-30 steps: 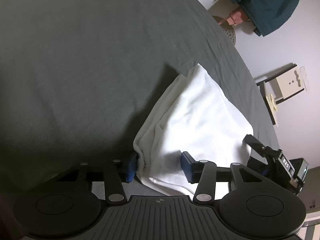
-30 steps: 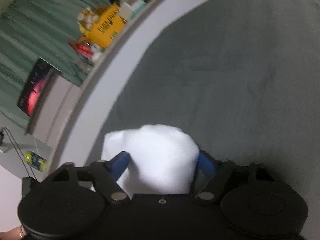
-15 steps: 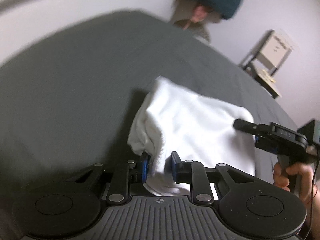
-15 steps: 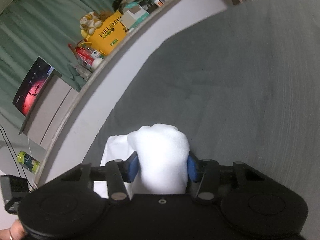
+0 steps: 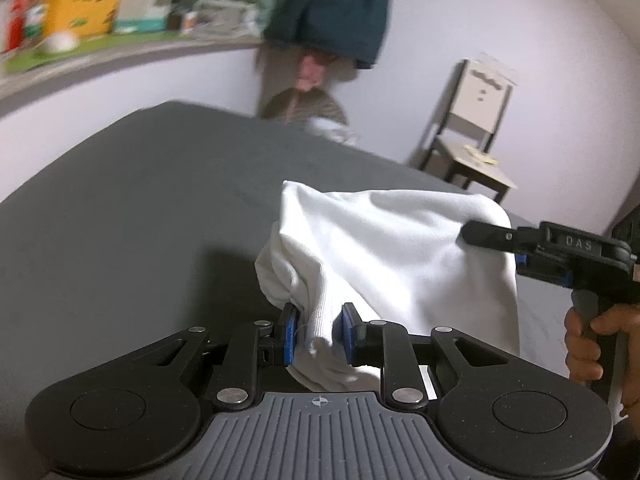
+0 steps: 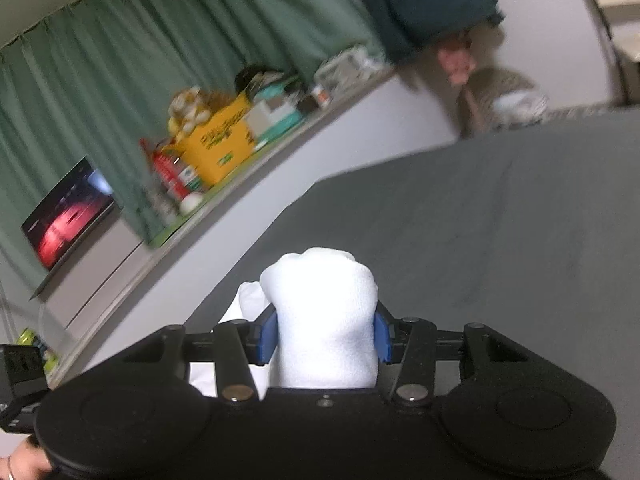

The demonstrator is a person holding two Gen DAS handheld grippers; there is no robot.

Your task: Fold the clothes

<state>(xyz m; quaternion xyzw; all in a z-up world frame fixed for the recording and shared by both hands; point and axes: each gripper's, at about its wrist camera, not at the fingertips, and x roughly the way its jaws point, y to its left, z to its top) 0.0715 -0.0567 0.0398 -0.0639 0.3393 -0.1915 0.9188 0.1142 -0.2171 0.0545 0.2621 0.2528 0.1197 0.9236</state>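
A folded white garment [image 5: 384, 248] hangs lifted above the dark grey bed [image 5: 120, 208], held at two ends. My left gripper [image 5: 318, 334] is shut on its ribbed near corner, blue pads pressing the cloth. In the left wrist view the right gripper [image 5: 492, 236] comes in from the right, a hand on its handle, and bites the garment's far edge. In the right wrist view my right gripper [image 6: 324, 334] is shut on a thick bunched wad of the white garment [image 6: 324, 312], which bulges up between the blue pads.
The grey bed [image 6: 480, 240] stretches ahead. A shelf [image 6: 224, 152] with a yellow box and clutter runs along the wall before green curtains. A screen [image 6: 68, 212] glows at left. A wooden chair [image 5: 468, 136] stands at the far right, dark clothing [image 5: 332, 8] hanging near it.
Both grippers have shut on the garment and risen, lifting it off the bed. Both views now tilt up to show shelf, wall and chair.
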